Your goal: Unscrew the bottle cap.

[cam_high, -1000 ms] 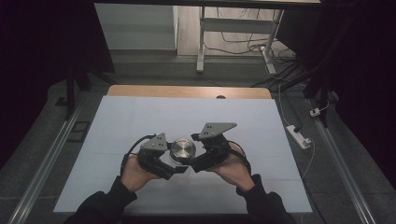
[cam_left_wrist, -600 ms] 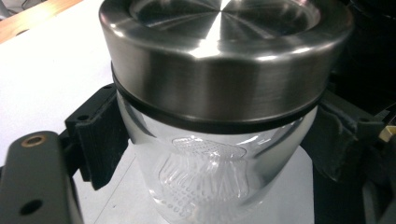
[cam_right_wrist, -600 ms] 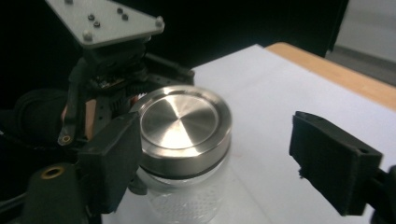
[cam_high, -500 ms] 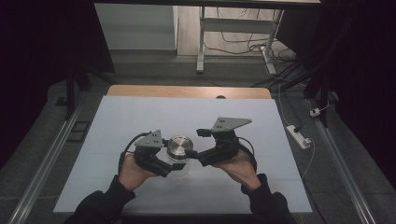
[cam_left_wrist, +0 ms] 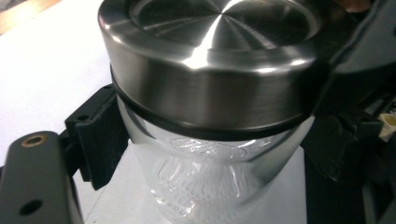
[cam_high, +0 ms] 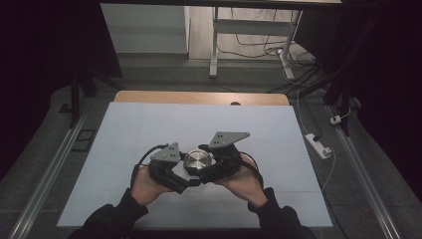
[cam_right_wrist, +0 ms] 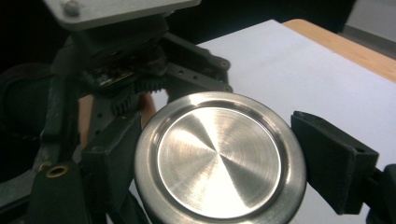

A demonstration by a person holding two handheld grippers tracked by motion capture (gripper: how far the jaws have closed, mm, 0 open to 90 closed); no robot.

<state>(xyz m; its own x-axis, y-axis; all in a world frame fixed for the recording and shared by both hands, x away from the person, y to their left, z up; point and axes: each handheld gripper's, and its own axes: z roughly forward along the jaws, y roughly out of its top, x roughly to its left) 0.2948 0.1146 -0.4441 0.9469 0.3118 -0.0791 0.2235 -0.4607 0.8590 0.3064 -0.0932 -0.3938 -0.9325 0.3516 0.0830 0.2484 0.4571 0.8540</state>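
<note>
Left gripper (cam_high: 186, 180): you've got it in low from the left, jaws closed around the glass body of the jar (cam_left_wrist: 205, 186) just under the lid. In the left gripper view the left pad presses the glass, so this hand looks like your anchor.

Jar: centre of the white surface (cam_high: 124, 129), between your two hands, upright, clear ribbed glass. I can't tell whether its base is resting on the surface or lifted a touch.

Lid (cam_high: 198, 162): brushed steel with a dark seal ring below it, sitting level on the jar.

Right gripper (cam_right_wrist: 219, 163): jaws straddle the lid rim. The left pad looks to be touching the steel; the right pad shows a sliver of gap, so I can't tell whether you've truly clamped it.

Risk, slip on the lid: smooth round steel against flat pads. If only one pad bites, any turn will likely skid round the rim instead of moving the lid.

Risk, jar spinning: glass is slick too. If the lower grip is light, the whole jar may rotate with the lid and nothing loosens.

Risk, tipping: both grips sit high on the jar. An uneven pull sideways could lean it over.

Risk, collision: your two grippers are packed tight together, so a twist could knock one against the other.
</note>
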